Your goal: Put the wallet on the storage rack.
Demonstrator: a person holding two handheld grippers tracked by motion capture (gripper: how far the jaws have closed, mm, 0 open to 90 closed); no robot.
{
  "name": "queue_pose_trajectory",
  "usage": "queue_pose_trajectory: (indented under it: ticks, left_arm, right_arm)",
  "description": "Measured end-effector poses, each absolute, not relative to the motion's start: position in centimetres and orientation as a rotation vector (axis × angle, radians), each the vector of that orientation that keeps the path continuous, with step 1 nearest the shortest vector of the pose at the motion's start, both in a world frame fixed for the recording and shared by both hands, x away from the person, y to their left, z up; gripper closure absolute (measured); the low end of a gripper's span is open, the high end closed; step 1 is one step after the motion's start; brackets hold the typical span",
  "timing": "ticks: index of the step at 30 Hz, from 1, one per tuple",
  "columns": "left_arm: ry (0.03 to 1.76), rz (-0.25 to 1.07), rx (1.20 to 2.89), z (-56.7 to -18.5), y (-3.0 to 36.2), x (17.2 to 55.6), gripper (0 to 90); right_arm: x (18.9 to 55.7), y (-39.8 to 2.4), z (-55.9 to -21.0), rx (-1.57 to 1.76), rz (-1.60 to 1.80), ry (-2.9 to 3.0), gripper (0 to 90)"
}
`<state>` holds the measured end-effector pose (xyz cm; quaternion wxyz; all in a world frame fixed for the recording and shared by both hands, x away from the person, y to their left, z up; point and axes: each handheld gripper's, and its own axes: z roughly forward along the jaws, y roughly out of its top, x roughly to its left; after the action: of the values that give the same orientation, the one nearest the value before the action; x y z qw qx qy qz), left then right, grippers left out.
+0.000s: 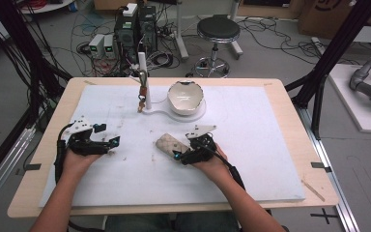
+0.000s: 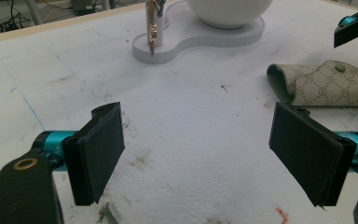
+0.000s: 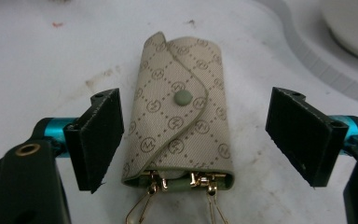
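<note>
Two hand-held grippers work over the white foam mat [image 1: 251,159] that covers the wooden table [image 1: 290,96]. The right gripper [image 3: 193,133] is spread wide, one black jaw on each side of the key pouch [image 3: 179,126] and neither touching it; this straddle suggests a lengthwise grasp across the pouch's narrow width is being lined up. The key pouch lies flat on the mat near the middle of the table, in the high view just left of the right gripper [image 1: 183,153], with its snap flap closed and facing up. Gold key hooks [image 3: 177,196] protrude from the open end nearest the camera, so that end points toward the person's hand, probably to keep the hooks reachable. The left gripper [image 2: 196,158] is likewise spread wide and holds nothing; in the high view it sits at the left of the mat [image 1: 104,142], well apart from the pouch, with its jaws turned toward the centre, a likely standby position for assisting. At the far side of the mat, a white base plate [image 1: 193,115] carries a white bowl [image 1: 185,96] and an upright post [image 1: 143,79] from which a key [image 1: 142,99] appears to hang. The post keeps the key raised where the jaws can reach it; the bowl's contents cannot be told.
</note>
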<state>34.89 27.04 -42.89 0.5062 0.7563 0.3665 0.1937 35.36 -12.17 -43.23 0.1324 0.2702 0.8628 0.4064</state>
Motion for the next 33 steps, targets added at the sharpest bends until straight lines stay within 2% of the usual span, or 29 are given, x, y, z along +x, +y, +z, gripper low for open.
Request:
queue_pose_trajectory:
  ticks: [13,14,17,20,33]
  left_arm:
    - [0.881,0.467,1.822,-42.9,27.0,34.9,17.8]
    - [0.881,0.468,1.823,-42.9,27.0,34.9,17.8]
    - [0.877,0.465,1.825,-42.8,27.0,34.9,17.9]
    - [0.874,0.465,1.826,-42.8,26.9,34.8,17.9]
    - [0.875,0.466,1.819,-42.8,26.9,34.9,17.8]
  right_arm:
    - [35.4,-10.9,-45.3,0.805,1.014,2.600,19.6]
    - [35.4,-11.0,-45.3,0.799,1.017,2.598,20.5]
    - [35.2,-11.1,-45.2,0.766,1.032,2.606,31.6]
    - [35.2,-11.2,-45.1,0.767,1.032,2.607,34.7]
    - [35.4,-12.3,-43.5,0.810,1.092,2.556,37.4]
